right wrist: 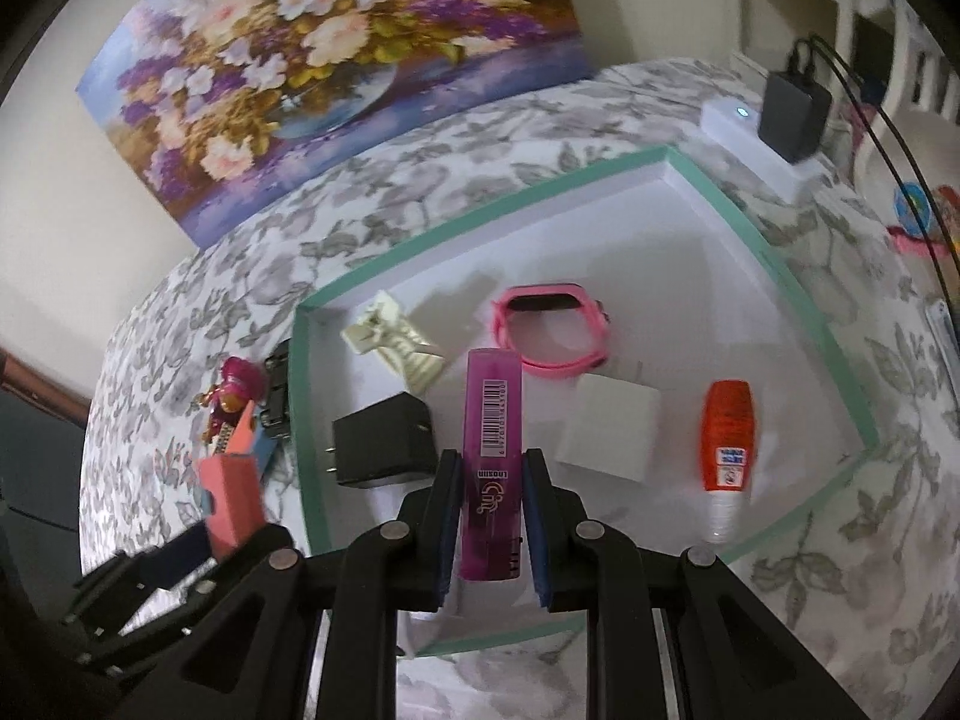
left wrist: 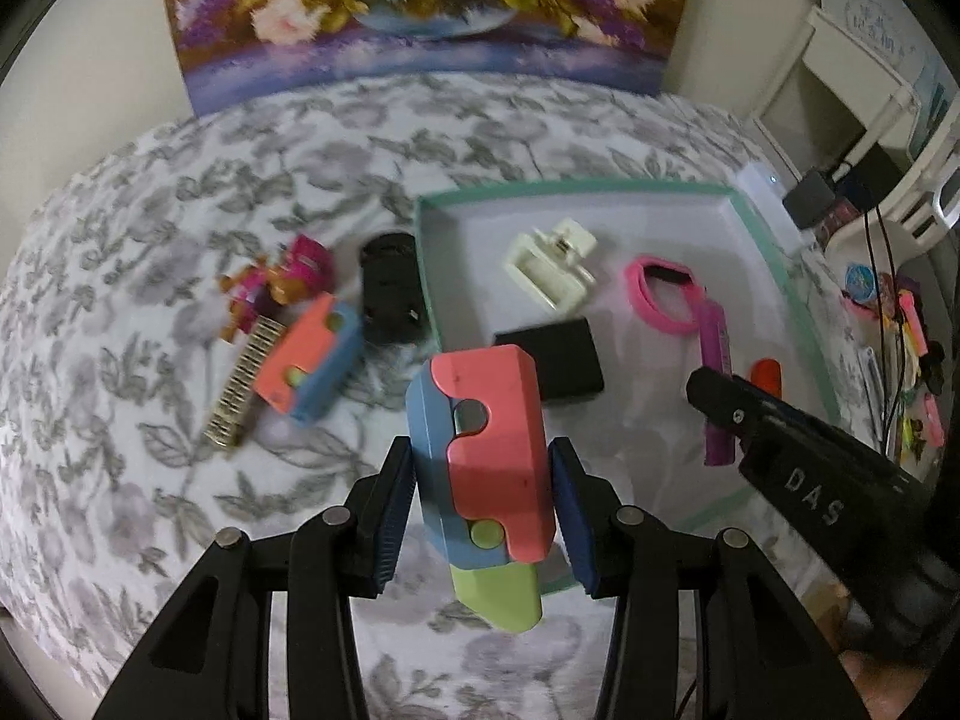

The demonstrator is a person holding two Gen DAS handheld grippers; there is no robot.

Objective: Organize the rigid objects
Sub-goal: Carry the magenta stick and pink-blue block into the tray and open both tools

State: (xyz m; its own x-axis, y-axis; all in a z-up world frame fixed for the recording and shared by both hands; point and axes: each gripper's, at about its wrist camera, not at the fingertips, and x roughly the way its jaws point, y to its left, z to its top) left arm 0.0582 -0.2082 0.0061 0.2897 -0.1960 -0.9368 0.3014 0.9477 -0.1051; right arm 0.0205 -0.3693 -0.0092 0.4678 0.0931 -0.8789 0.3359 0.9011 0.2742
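Left wrist view: the left claw (left wrist: pixel 483 498) is clenched on a pink-and-blue block toy (left wrist: pixel 480 456) with a green end, its pads pressing both long sides so the toy stands upright and clear of the floral-clothed desk (left wrist: pixel 120 300), probably for carrying over to the green-rimmed tray (left wrist: pixel 774 252) just ahead. A matching pink-and-blue toy (left wrist: pixel 312 360) lies outside the tray on the cloth beside a small comb (left wrist: pixel 243 384), a magenta figurine (left wrist: pixel 282 285) and a black toy car (left wrist: pixel 390 288) (the unsorted pile, I judge). Inside the tray sit a cream clip (left wrist: pixel 552 270), a pink watch band (left wrist: pixel 663 294) and a black adapter (left wrist: pixel 555 360). The right claw's body reaches in from the right over the tray.

Right wrist view: the right claw (right wrist: pixel 492 510) grasps a purple tube (right wrist: pixel 492 450) lengthwise, barcode end pointing away, low over the tray's (right wrist: pixel 840 360) floor; whether it touches I cannot tell. The hold suits setting it down between neighbours: the black adapter (right wrist: pixel 384 444) lies to its left, a white cube (right wrist: pixel 609 432) to its right, an orange bottle (right wrist: pixel 726 450) farther right. The cream clip (right wrist: pixel 396 342) and pink band (right wrist: pixel 555 330) lie beyond. The held block toy (right wrist: pixel 231 498) shows at lower left, outside the tray.
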